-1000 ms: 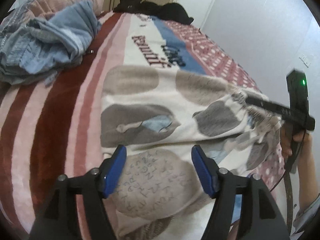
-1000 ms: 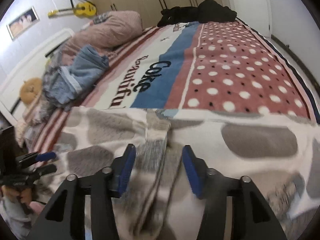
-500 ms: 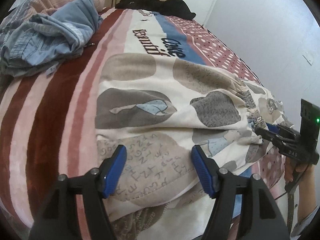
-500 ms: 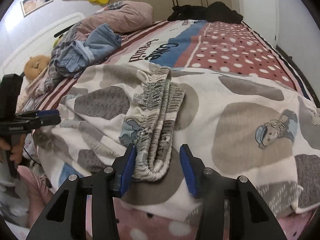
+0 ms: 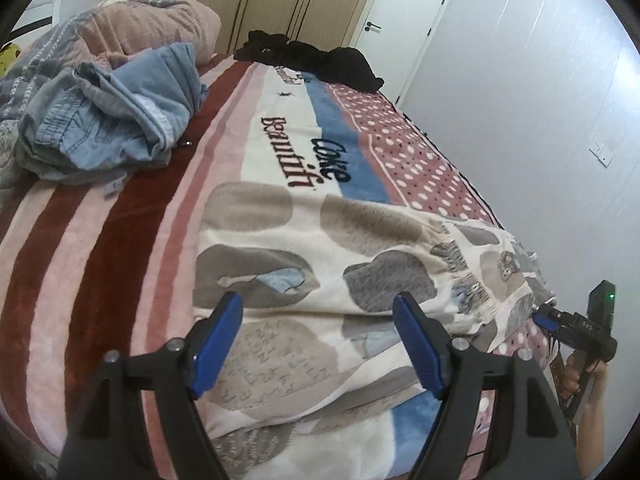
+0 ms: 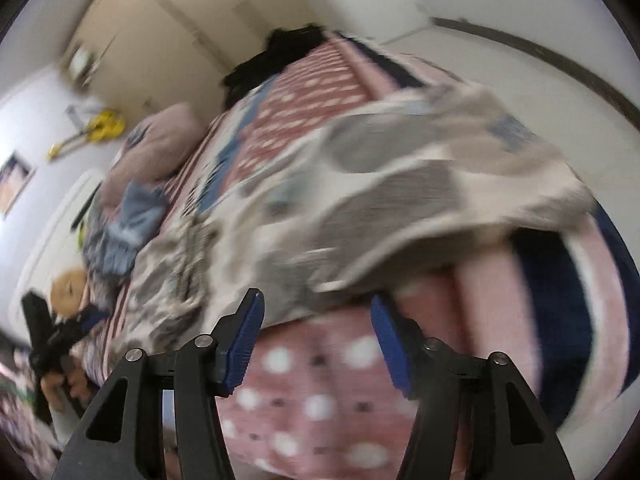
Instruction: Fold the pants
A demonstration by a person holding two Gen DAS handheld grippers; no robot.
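I see a crumpled pile of blue denim (image 5: 116,120) on the striped blanket (image 5: 100,248), black clothes (image 5: 312,60) by the white door (image 5: 404,20).

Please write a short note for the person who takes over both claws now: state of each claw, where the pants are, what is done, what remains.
Left claw: open, has just widened, holds nothing, above the pants.
Right claw: open, has just widened, empty, off the bed's edge; view blurred.
Pants: on the bed blanket, waistband to the right.
Done: one fold appears made.
Left: fold again, smooth.
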